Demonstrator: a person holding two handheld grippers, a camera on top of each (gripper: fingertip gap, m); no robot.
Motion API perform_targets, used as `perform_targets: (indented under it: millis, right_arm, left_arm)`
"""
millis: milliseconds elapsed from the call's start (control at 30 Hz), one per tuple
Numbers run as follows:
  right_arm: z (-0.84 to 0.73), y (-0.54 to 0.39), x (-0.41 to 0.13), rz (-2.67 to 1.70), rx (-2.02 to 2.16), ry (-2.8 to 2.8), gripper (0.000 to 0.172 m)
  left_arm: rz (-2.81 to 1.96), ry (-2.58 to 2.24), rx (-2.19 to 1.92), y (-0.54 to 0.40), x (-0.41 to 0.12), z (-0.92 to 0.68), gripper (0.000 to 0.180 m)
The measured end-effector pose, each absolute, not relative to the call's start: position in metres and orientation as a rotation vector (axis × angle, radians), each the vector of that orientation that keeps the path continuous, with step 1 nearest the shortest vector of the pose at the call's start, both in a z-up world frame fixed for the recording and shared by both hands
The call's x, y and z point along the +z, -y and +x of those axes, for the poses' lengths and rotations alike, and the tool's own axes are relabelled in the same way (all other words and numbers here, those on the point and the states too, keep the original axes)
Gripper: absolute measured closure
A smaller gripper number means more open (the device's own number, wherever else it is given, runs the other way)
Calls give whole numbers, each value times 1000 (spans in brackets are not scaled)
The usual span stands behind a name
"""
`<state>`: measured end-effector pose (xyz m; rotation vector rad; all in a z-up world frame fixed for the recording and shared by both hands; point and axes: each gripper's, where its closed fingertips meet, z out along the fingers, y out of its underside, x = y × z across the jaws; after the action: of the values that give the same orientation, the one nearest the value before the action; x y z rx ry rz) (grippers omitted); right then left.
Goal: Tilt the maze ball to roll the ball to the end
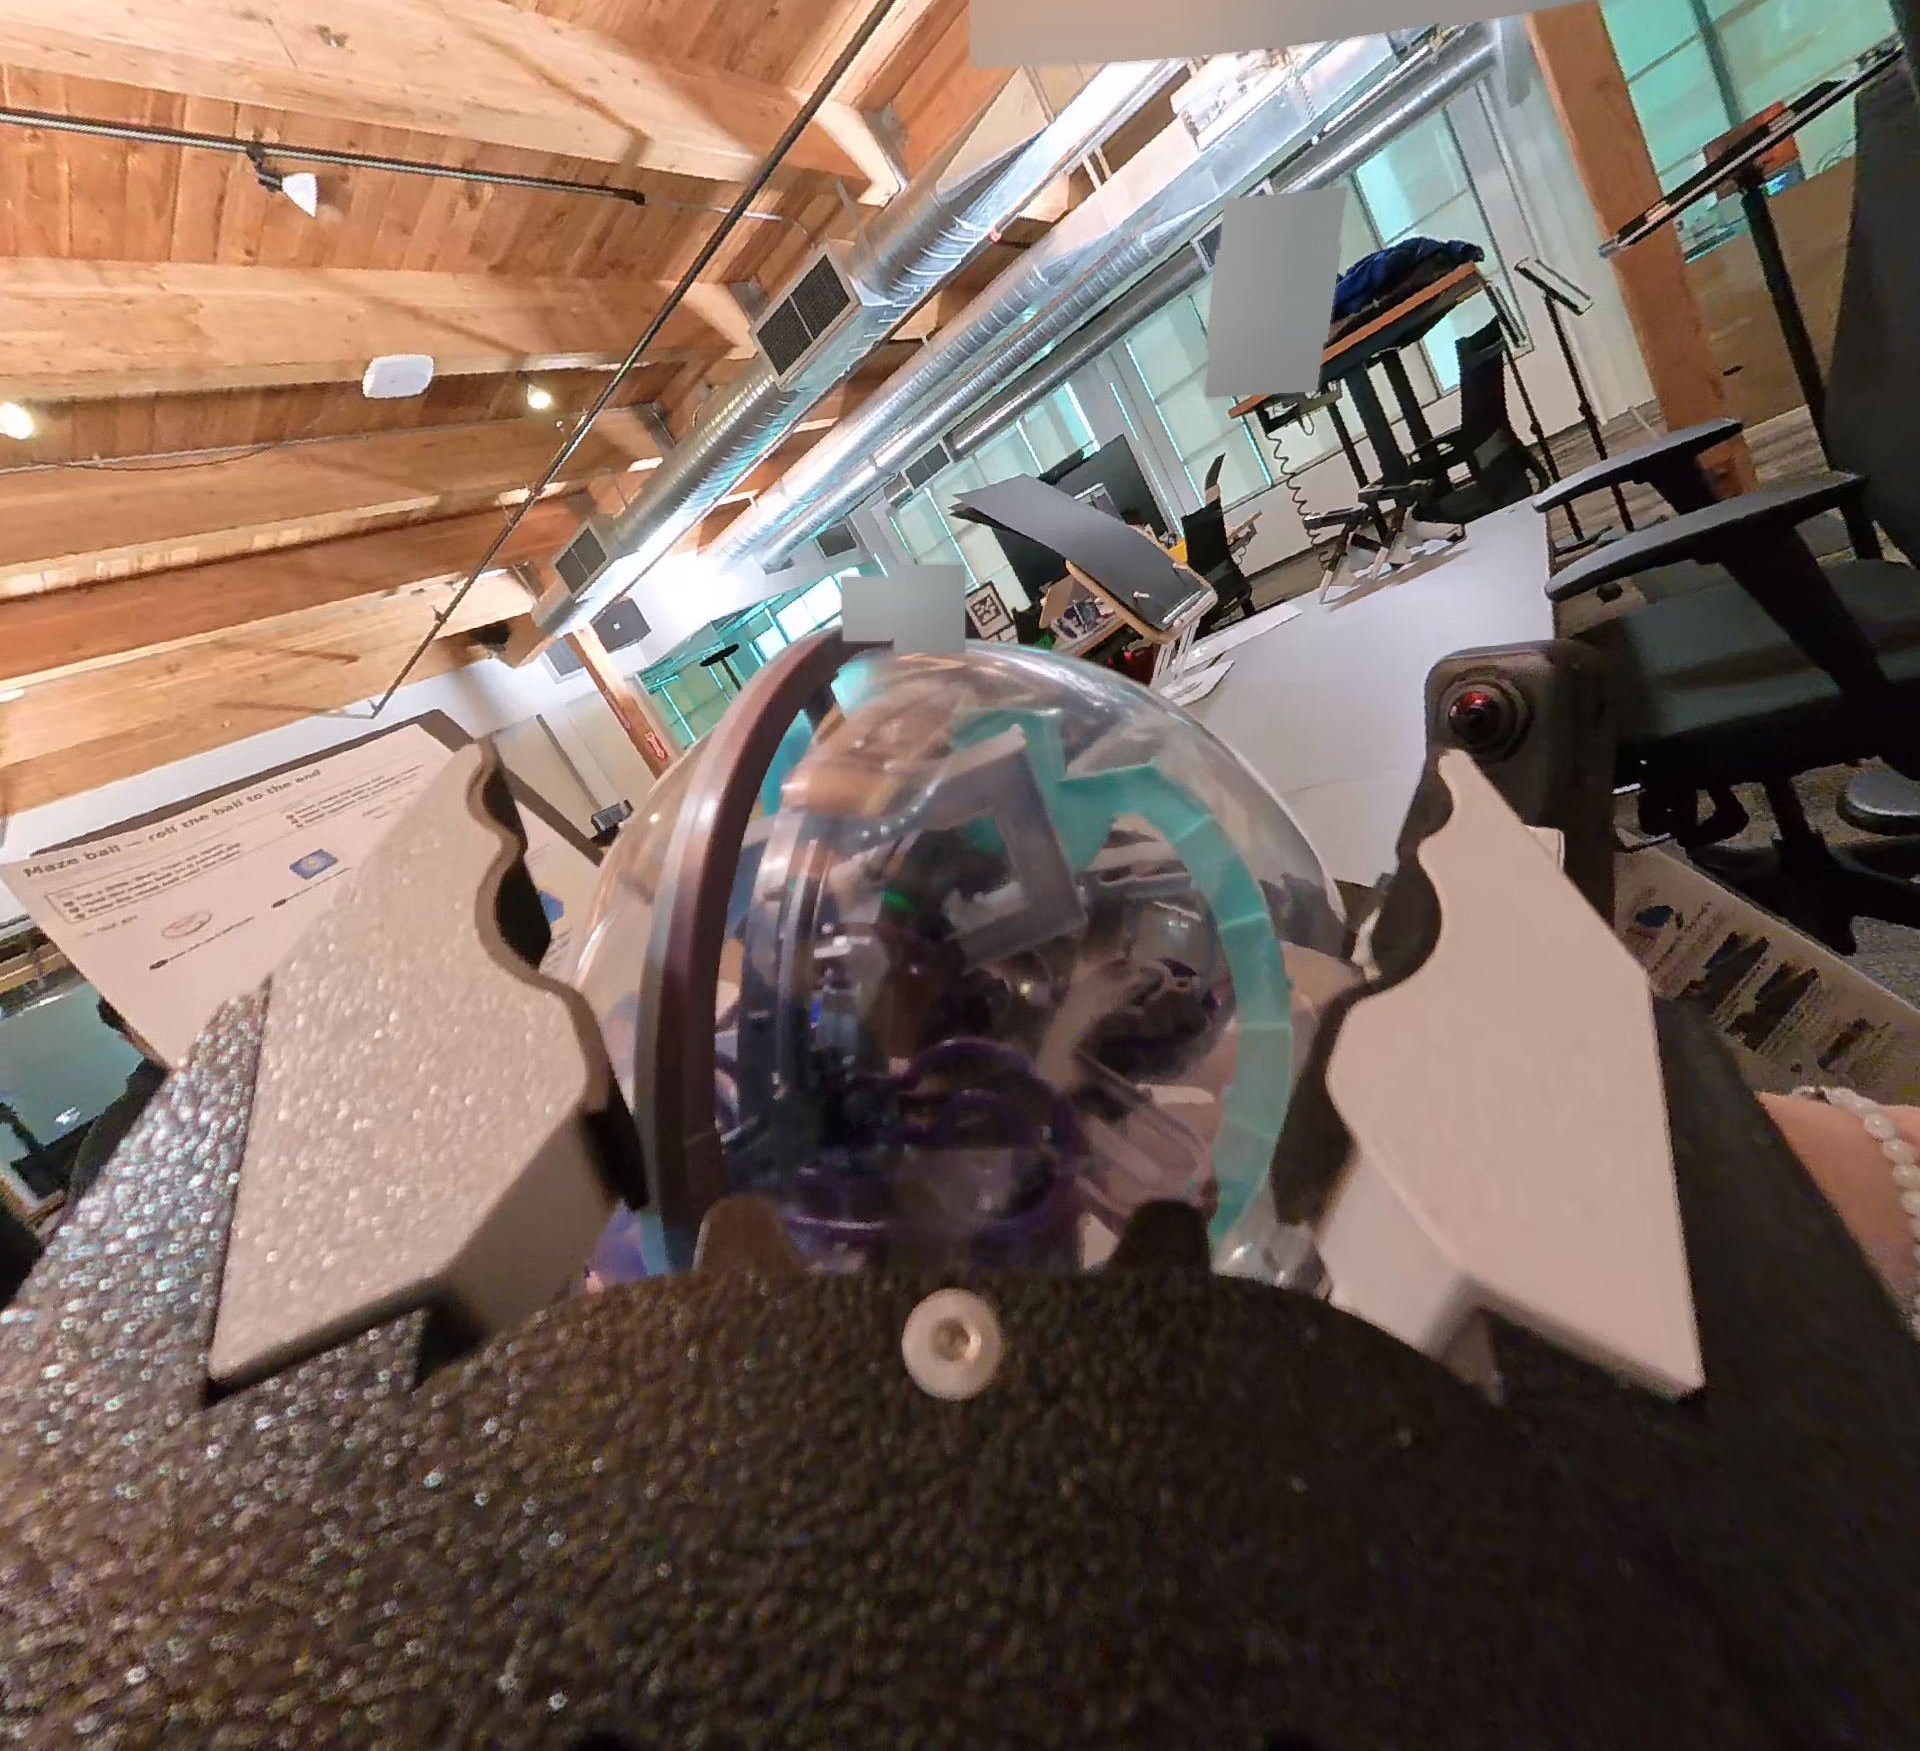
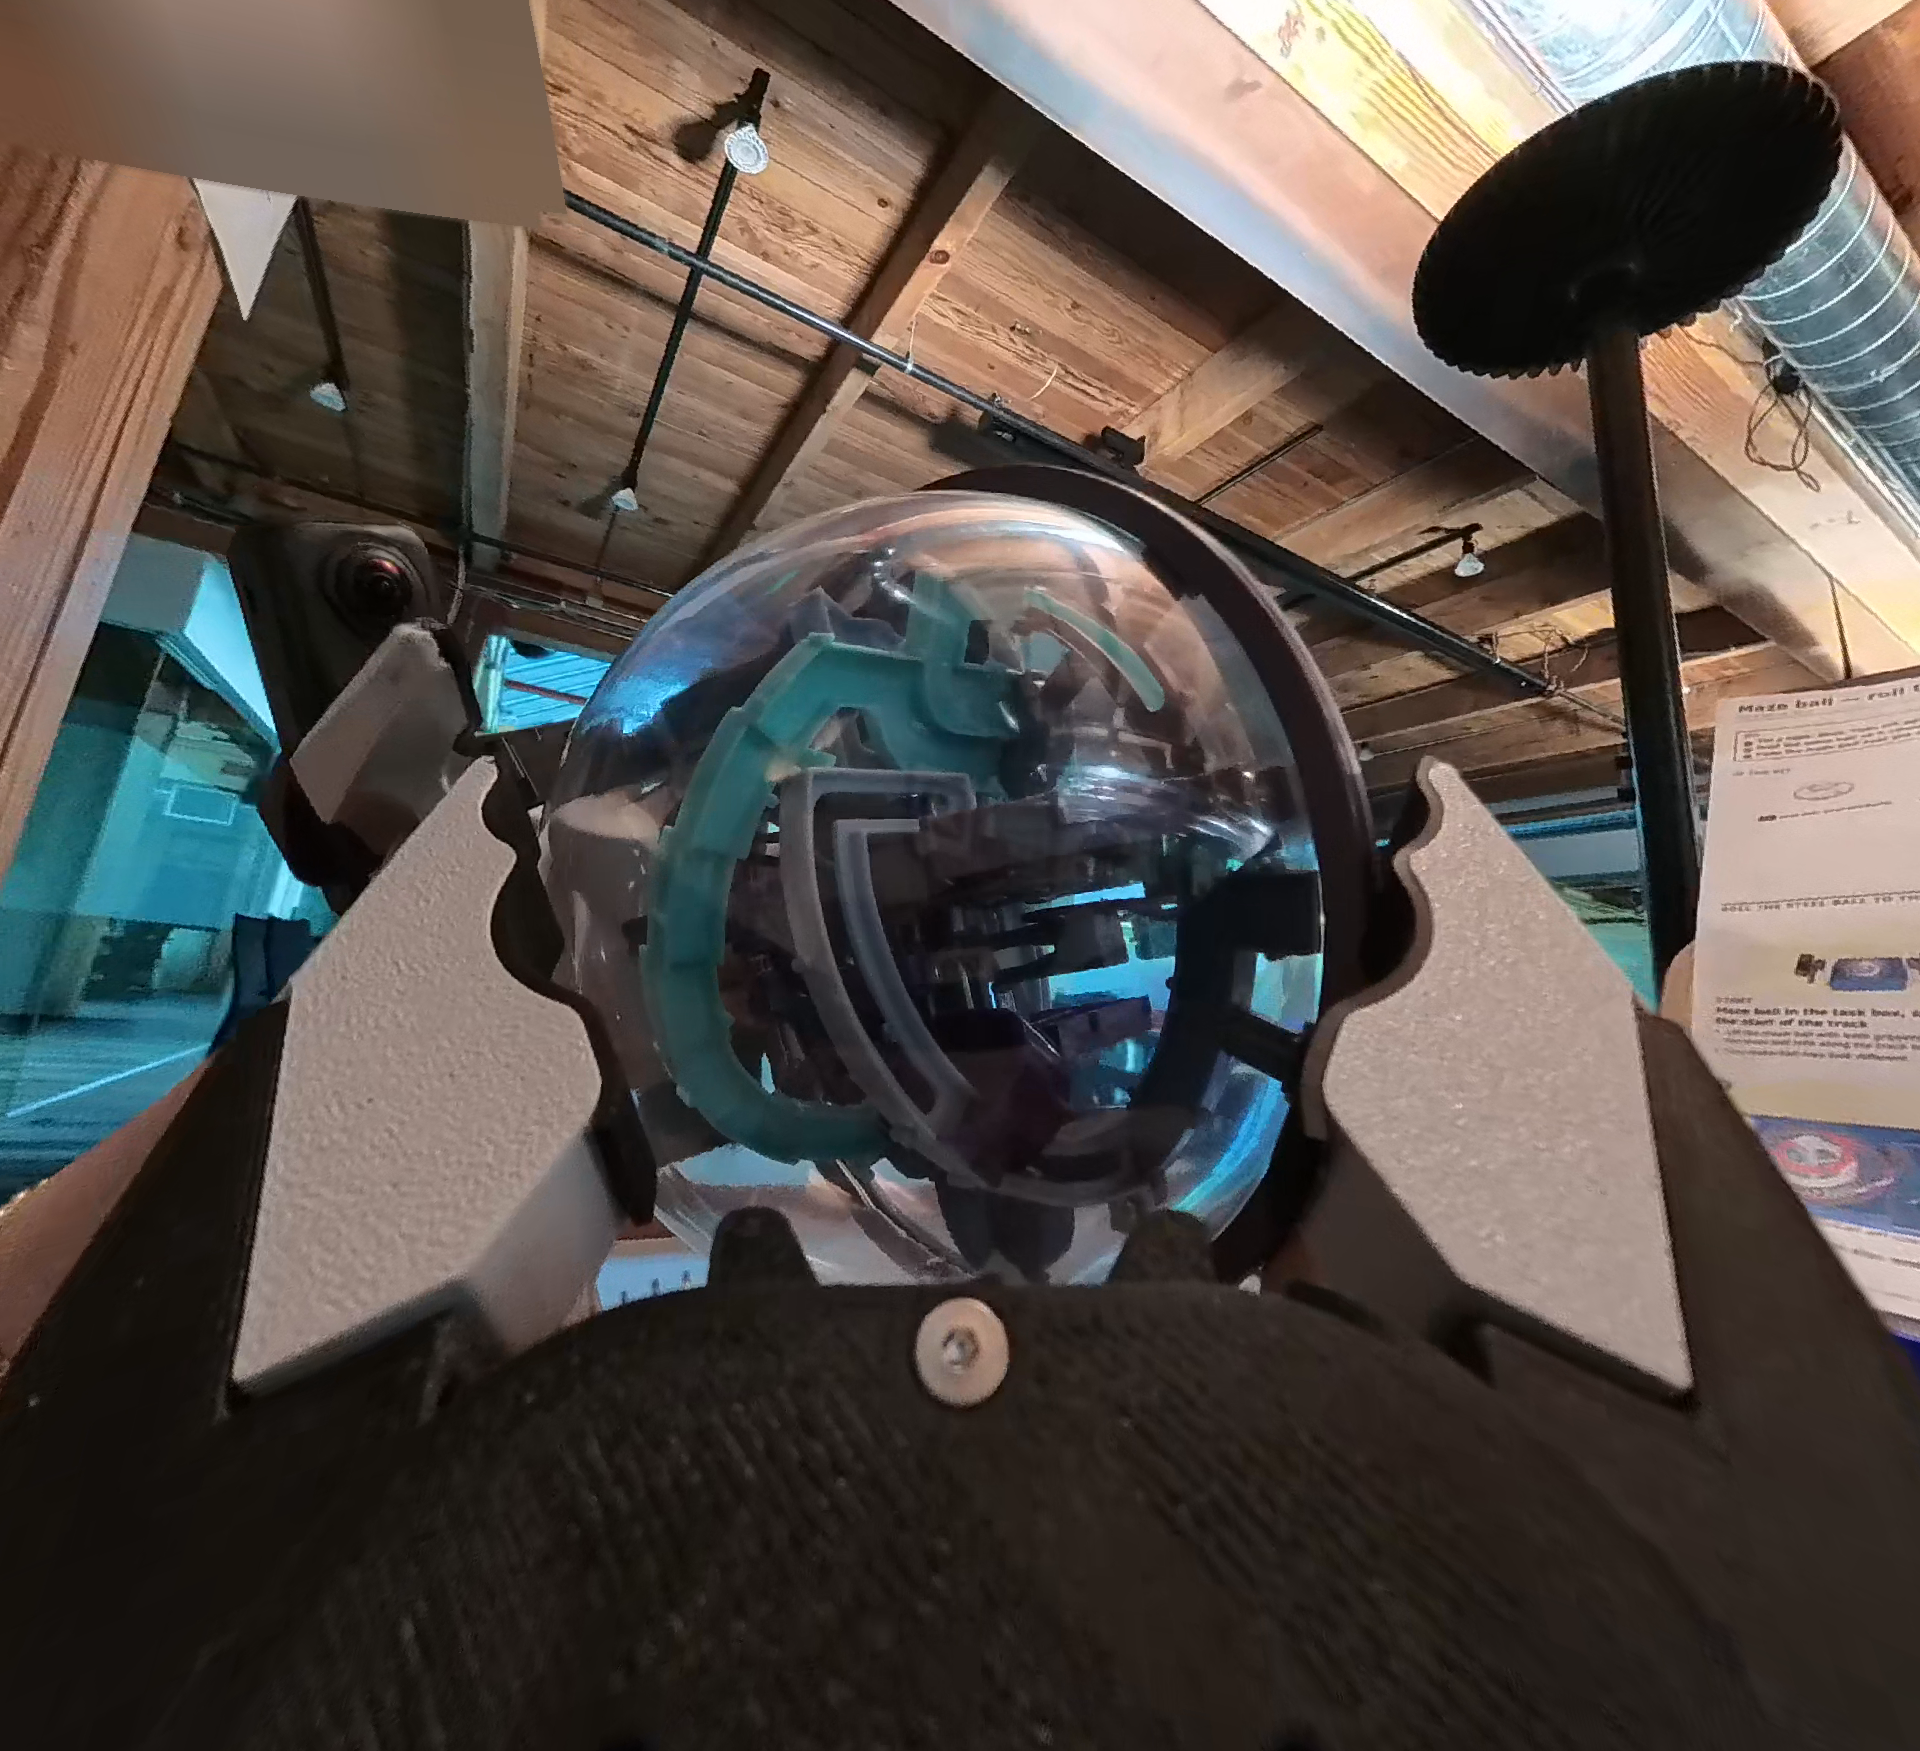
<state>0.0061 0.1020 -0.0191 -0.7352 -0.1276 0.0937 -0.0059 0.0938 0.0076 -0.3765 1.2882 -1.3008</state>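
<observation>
Left wrist view: wooden ceiling and office tilted steeply behind, so the whole hold judged raised off any surface and canted, presumably to send the inner ball along its track. Maze ball (image 1: 966, 963), clear sphere with dark equator ring, teal and grey tracks inside, cradled between the spread fingers of the left gripper (image 1: 966, 870), pads (image 1: 520, 912) pressed on its flanks. Right wrist view: same sphere (image 2: 956, 870) clamped from the opposite side by the right gripper (image 2: 956, 880), jaws equally wide, notched pads (image 2: 1455, 891) against ring and shell. Two-sided grip likely chosen for fine tilt control. Small ball inside: cannot be made out. Instruction sheet (image 2: 1829, 870) just beside.
</observation>
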Motion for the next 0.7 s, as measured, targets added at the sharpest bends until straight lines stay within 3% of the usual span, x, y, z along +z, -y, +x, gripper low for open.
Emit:
perform_targets:
  millis: [700]
  right_arm:
    - [10, -111, -26, -765, 146, 96, 18]
  left_arm:
    - [-464, -1325, -1285, -104, 0, 1, 23]
